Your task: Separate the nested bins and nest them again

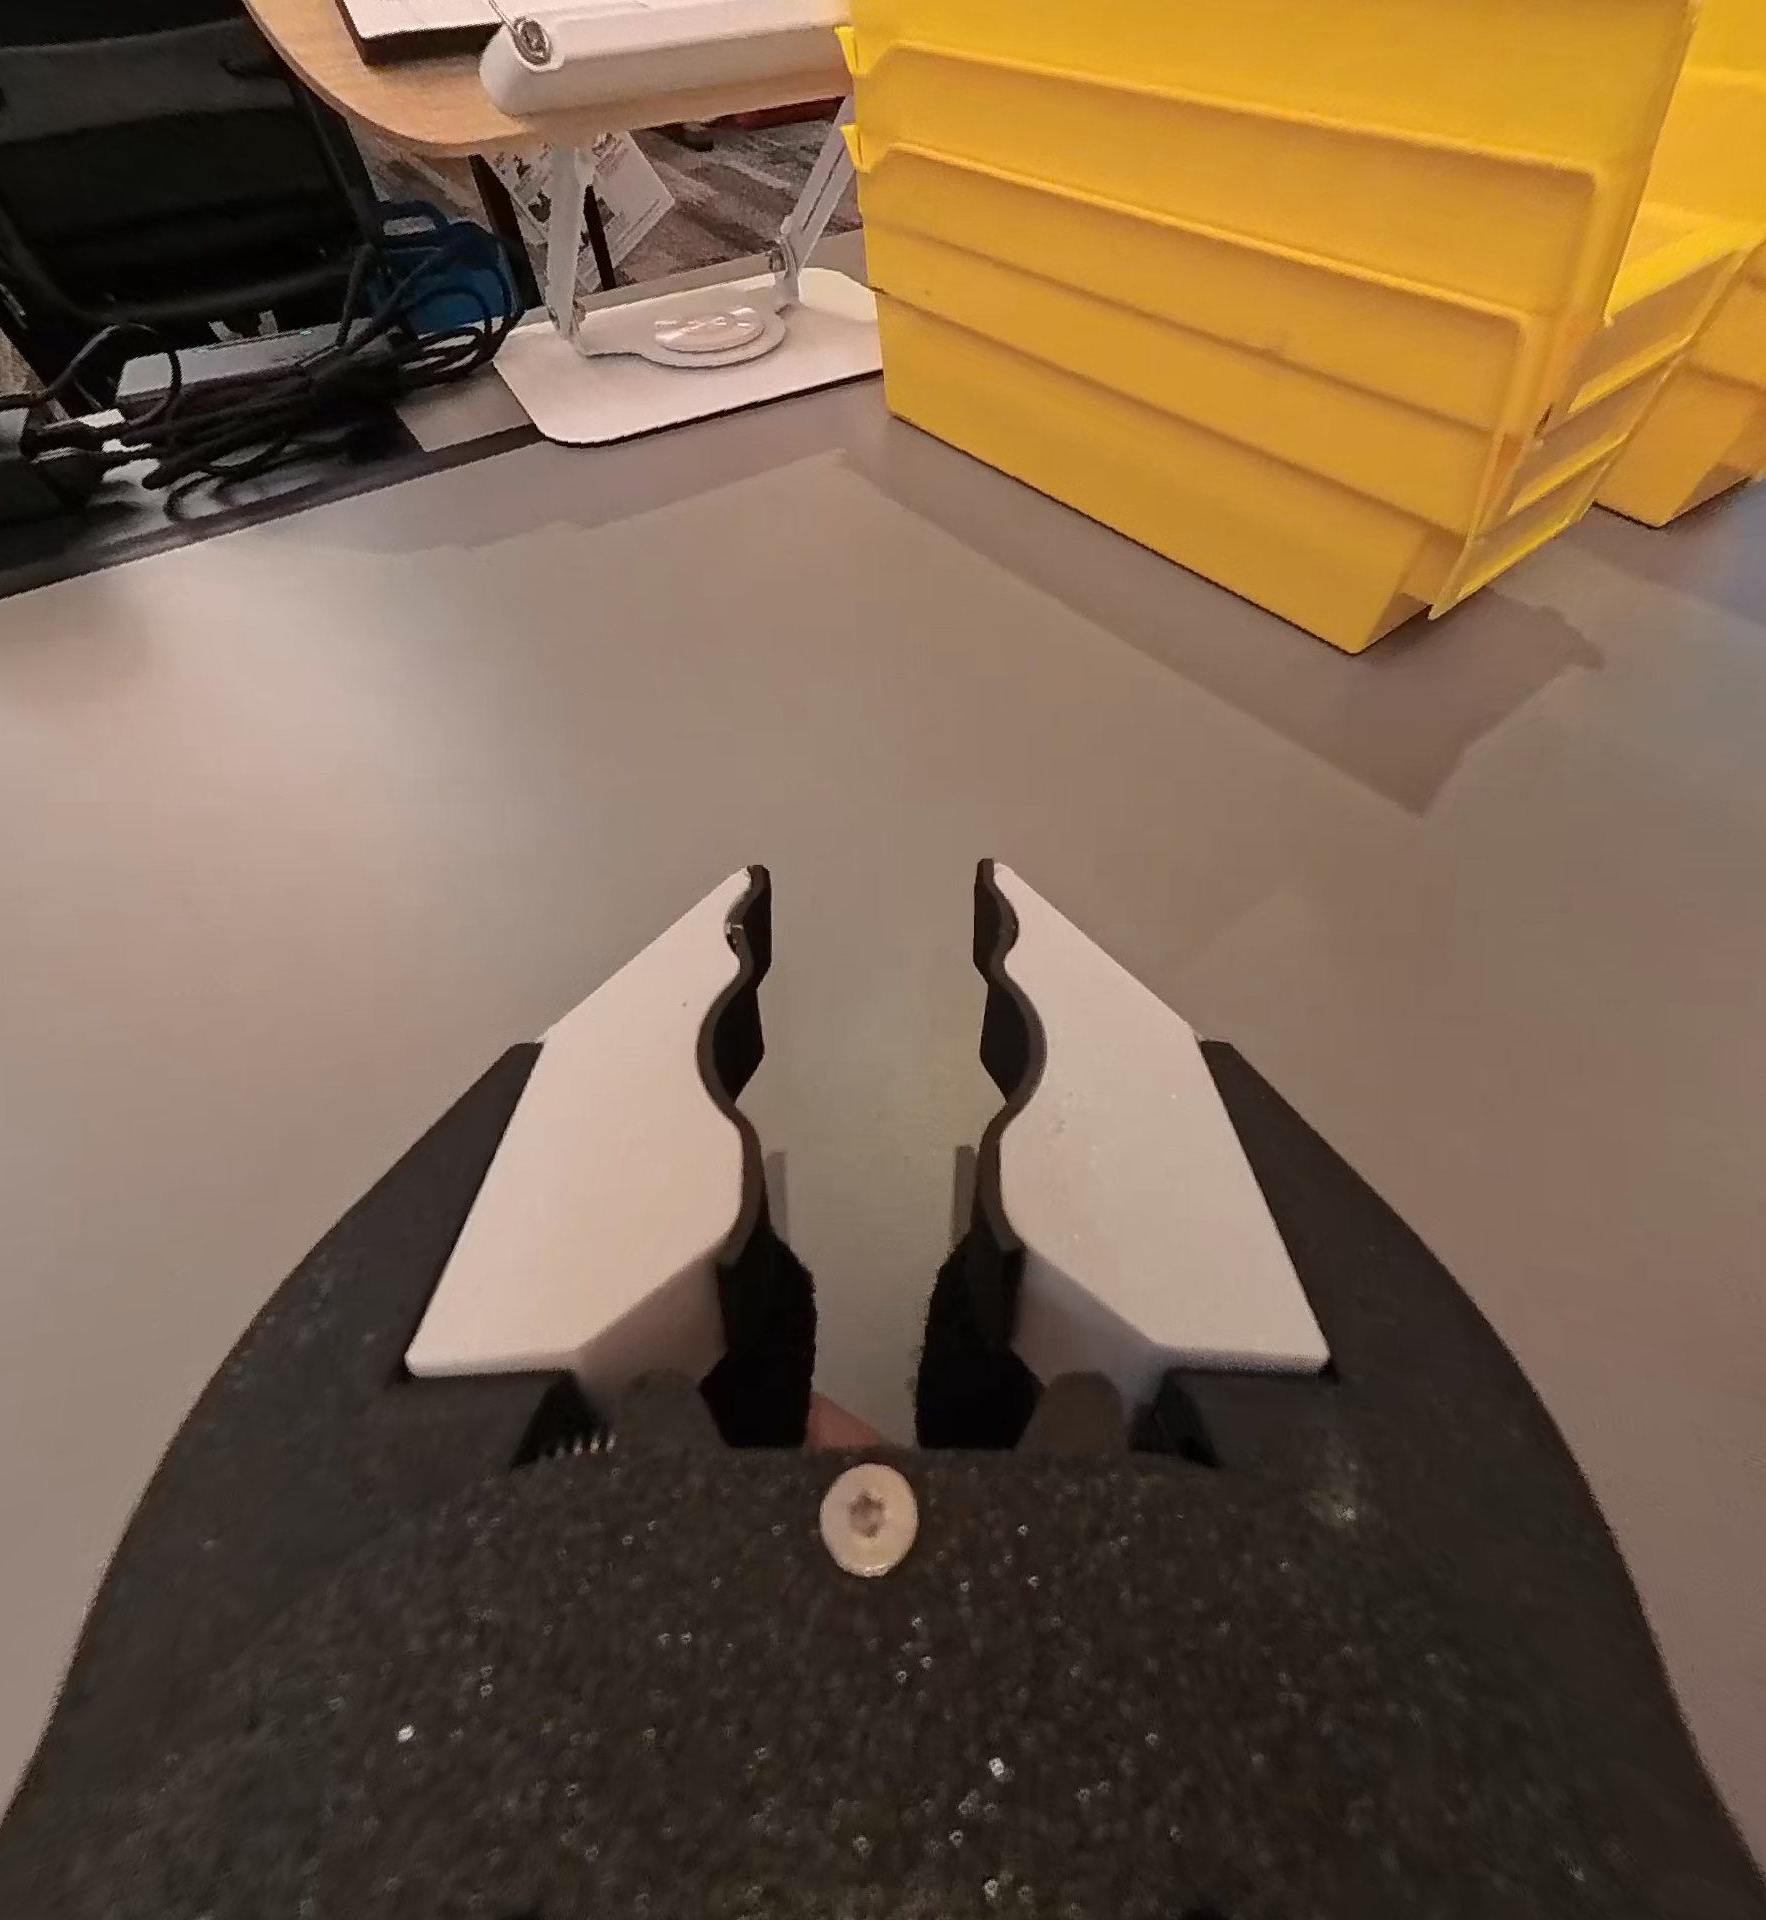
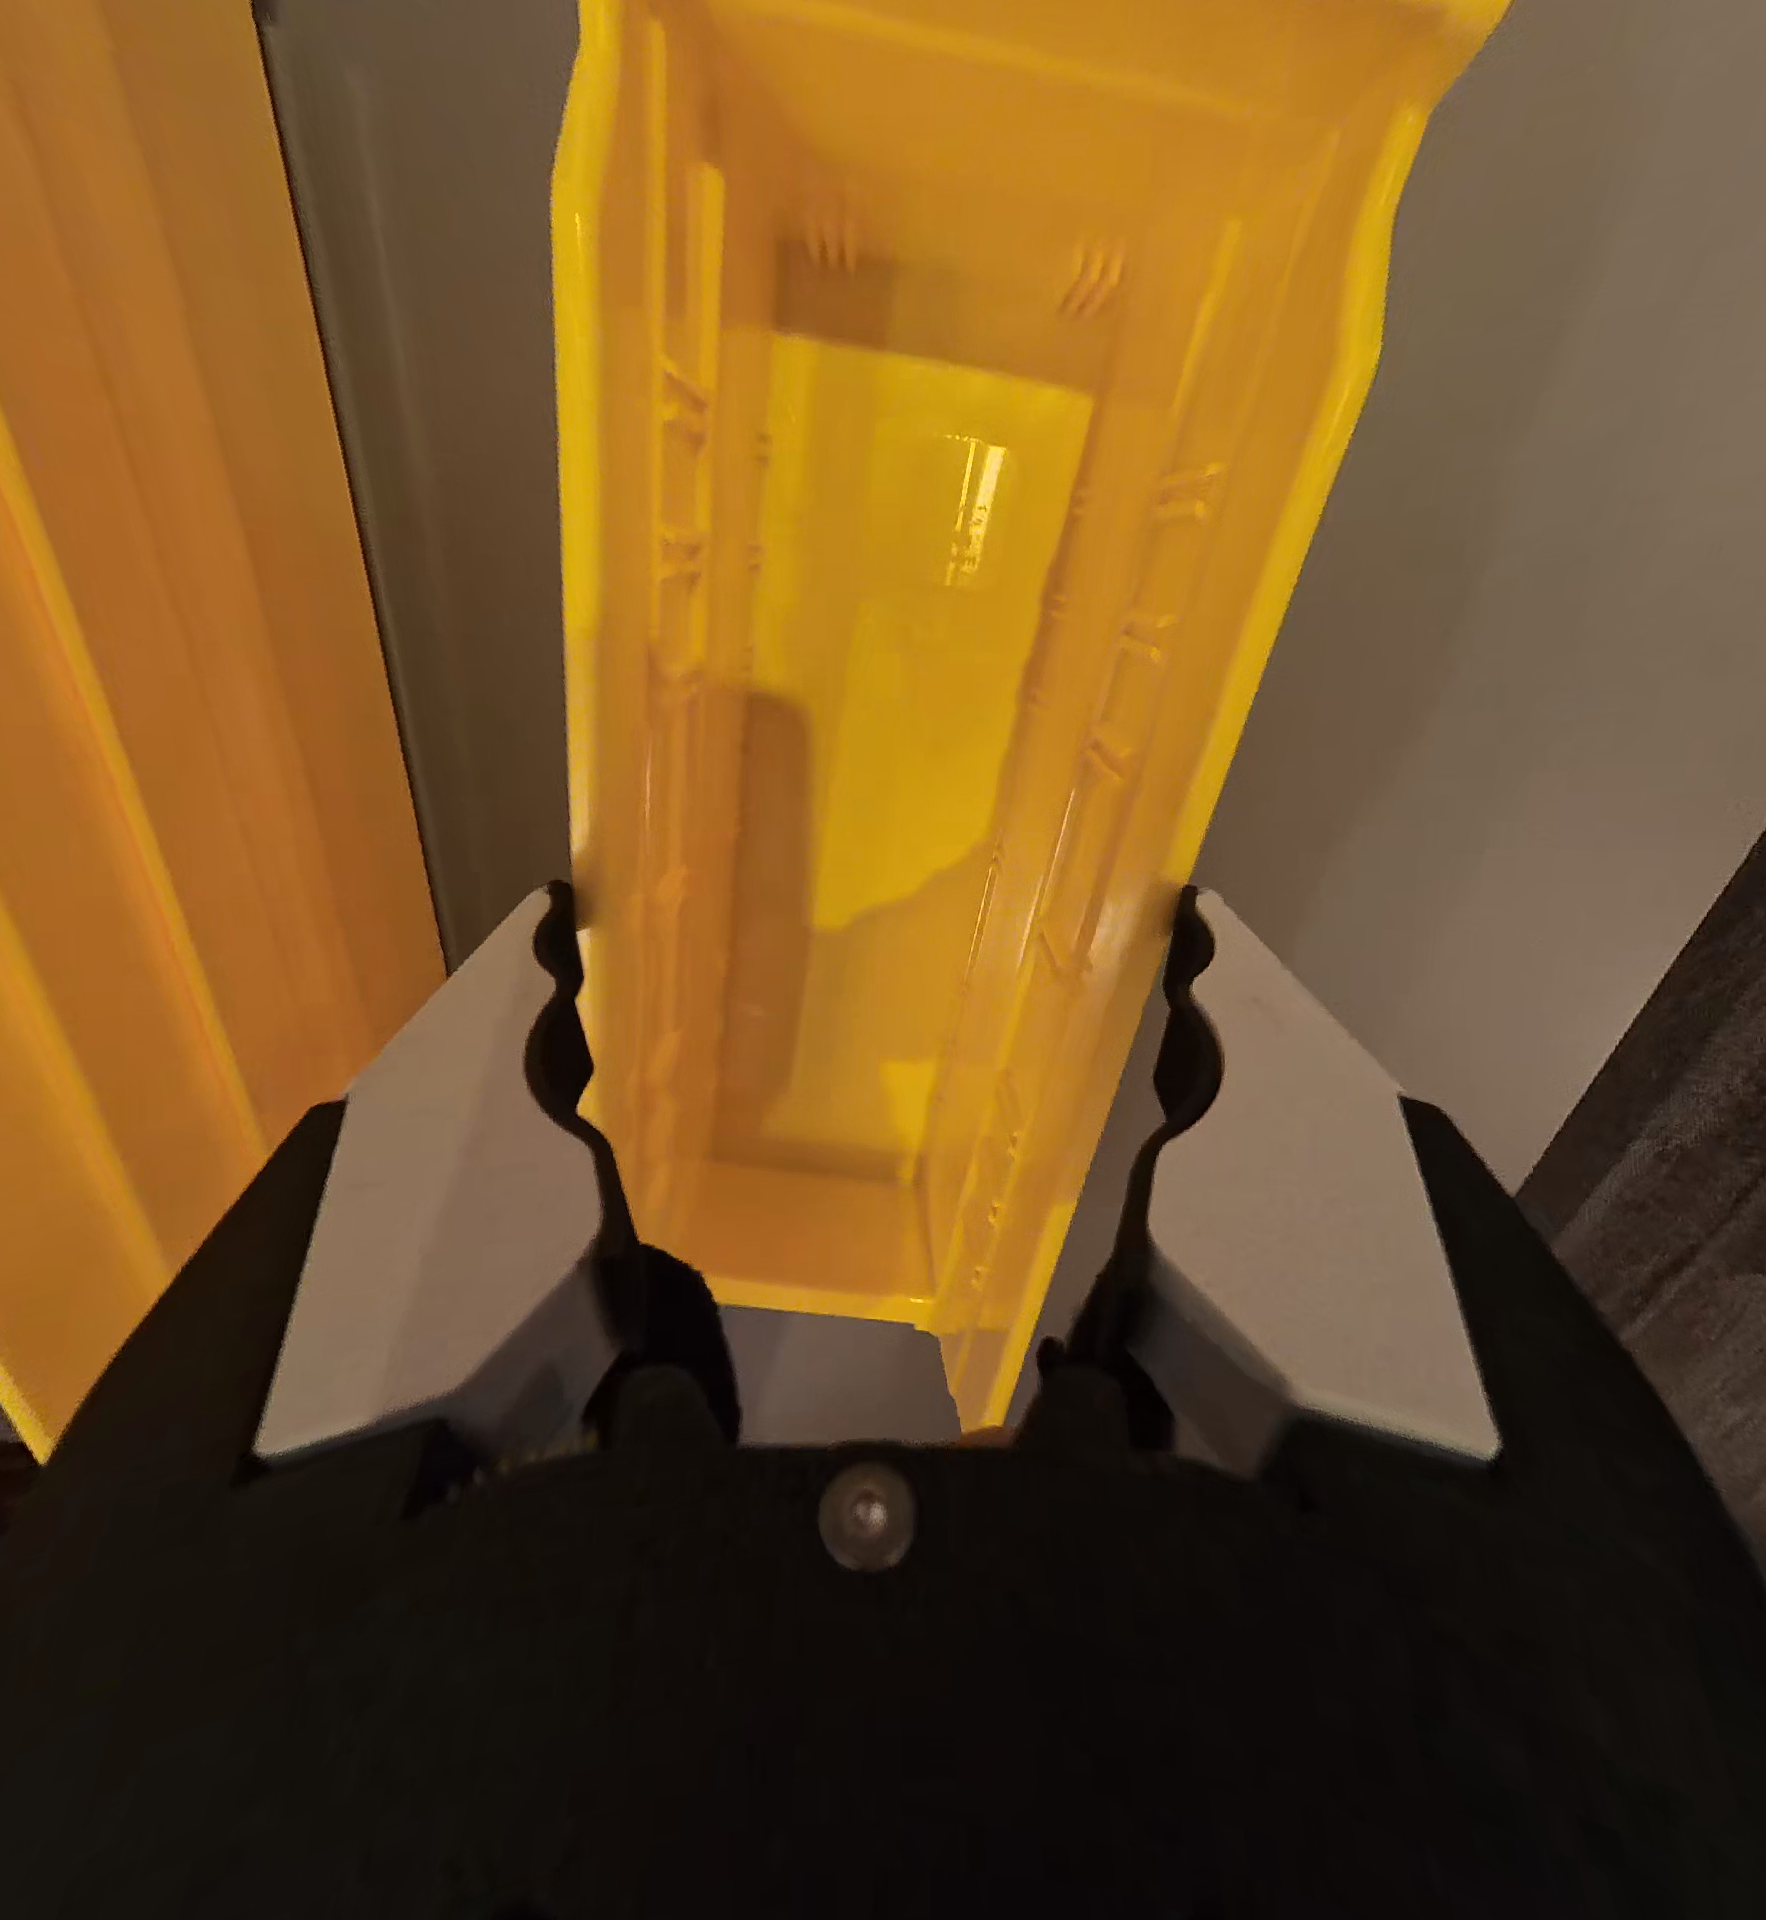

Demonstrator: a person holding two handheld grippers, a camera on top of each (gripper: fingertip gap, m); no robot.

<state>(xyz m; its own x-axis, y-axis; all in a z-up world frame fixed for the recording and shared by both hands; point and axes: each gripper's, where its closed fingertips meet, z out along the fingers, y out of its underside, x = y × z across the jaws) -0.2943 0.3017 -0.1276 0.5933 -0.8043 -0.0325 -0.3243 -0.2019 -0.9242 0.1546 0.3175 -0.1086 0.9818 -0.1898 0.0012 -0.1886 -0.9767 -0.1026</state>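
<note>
Fingers of the left gripper [image 1: 874, 883] stand slightly apart, holding nothing, over the grey bench [image 1: 339, 831]. Far right sits a nested stack of yellow bins [image 1: 1222, 343]. Right gripper [image 2: 874, 904] fingers spread wide, flanking one bin [image 2: 941, 623]; contact unclear.

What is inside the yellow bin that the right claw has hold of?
Nothing loose shows inside the yellow bin: only its moulded ribs and shiny floor. The right gripper spans its walls. The bin's near end is hidden behind the gripper's body.
</note>
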